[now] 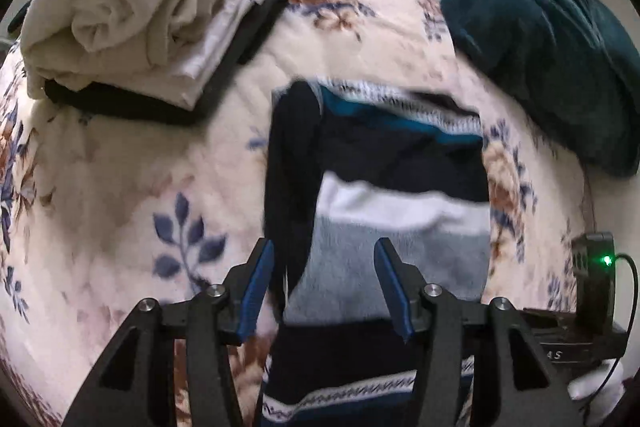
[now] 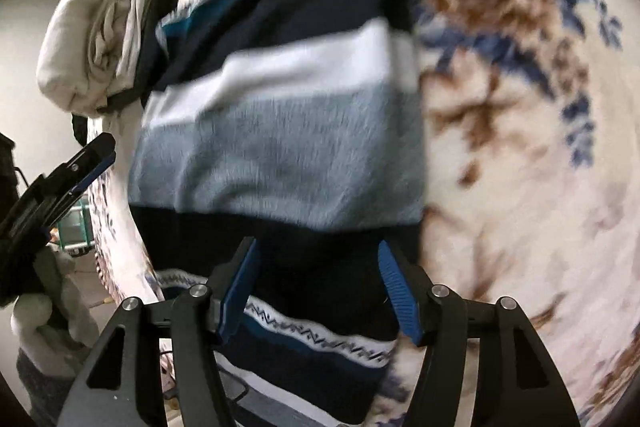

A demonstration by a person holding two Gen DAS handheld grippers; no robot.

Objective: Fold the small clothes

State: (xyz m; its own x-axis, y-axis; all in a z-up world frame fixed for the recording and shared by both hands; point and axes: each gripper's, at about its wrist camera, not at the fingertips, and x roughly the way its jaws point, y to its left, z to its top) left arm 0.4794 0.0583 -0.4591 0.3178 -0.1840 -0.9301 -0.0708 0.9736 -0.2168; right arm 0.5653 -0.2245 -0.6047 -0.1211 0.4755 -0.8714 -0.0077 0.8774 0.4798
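Observation:
A striped knit sweater (image 1: 400, 187), with navy, white, grey and teal bands, lies partly folded on a floral blanket (image 1: 120, 187). My left gripper (image 1: 324, 251) is open just above the sweater's grey band near its left edge, holding nothing. In the right wrist view the sweater (image 2: 280, 131) fills the middle. My right gripper (image 2: 318, 255) is open over its navy band near the lower hem, holding nothing. The left gripper (image 2: 92, 163) shows at the left edge of that view.
A stack of folded cream and white cloth on a black garment (image 1: 132, 7) sits at the back left, also in the right wrist view (image 2: 100, 39). A dark teal plush blanket (image 1: 540, 27) lies at the back right. The bed's edge is close on the left (image 2: 104, 227).

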